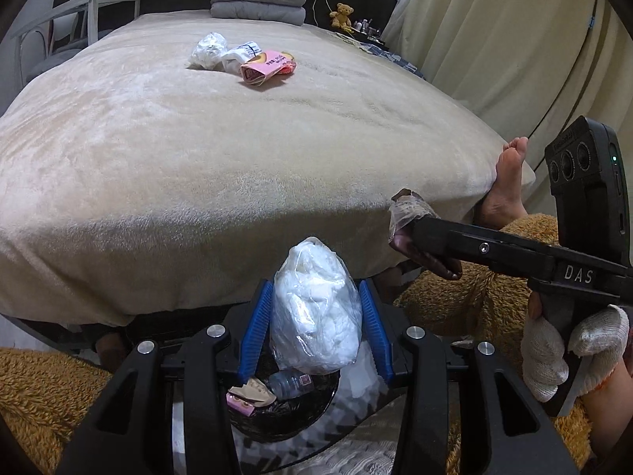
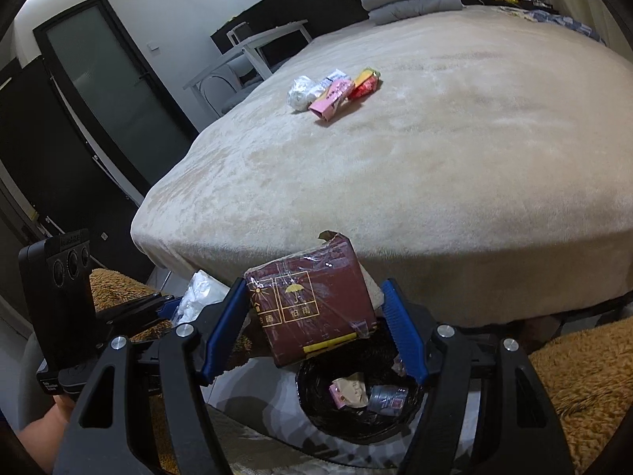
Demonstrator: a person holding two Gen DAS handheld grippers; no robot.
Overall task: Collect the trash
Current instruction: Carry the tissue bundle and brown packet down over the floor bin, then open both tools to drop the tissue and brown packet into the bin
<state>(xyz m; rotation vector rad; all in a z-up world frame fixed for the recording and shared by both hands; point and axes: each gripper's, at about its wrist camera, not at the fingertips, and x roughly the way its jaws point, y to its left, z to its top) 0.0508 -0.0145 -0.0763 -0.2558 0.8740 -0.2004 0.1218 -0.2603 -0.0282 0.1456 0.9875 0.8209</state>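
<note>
A wide bed (image 1: 237,150) under a plush beige blanket fills the room, with folded grey quilts (image 1: 257,0) at its head. At about 12 o'clock on the blanket lies a small heap of litter: a crumpled white plastic bag (image 1: 207,50) and a pink paper carton (image 1: 265,68) touching each other. At the foot of the bed, at 6 o'clock, stands a round bin lined with black plastic (image 2: 316,407), already holding a small clear bottle (image 1: 290,383) and a pink wrapper (image 1: 241,405). The left hand-held gripper (image 1: 318,312) clamps a clear bag stuffed with white tissue (image 1: 316,308) above the bin. The right hand-held gripper (image 2: 316,320) grips a flattened maroon cardboard box (image 2: 312,308) over the bin's rim.
</note>
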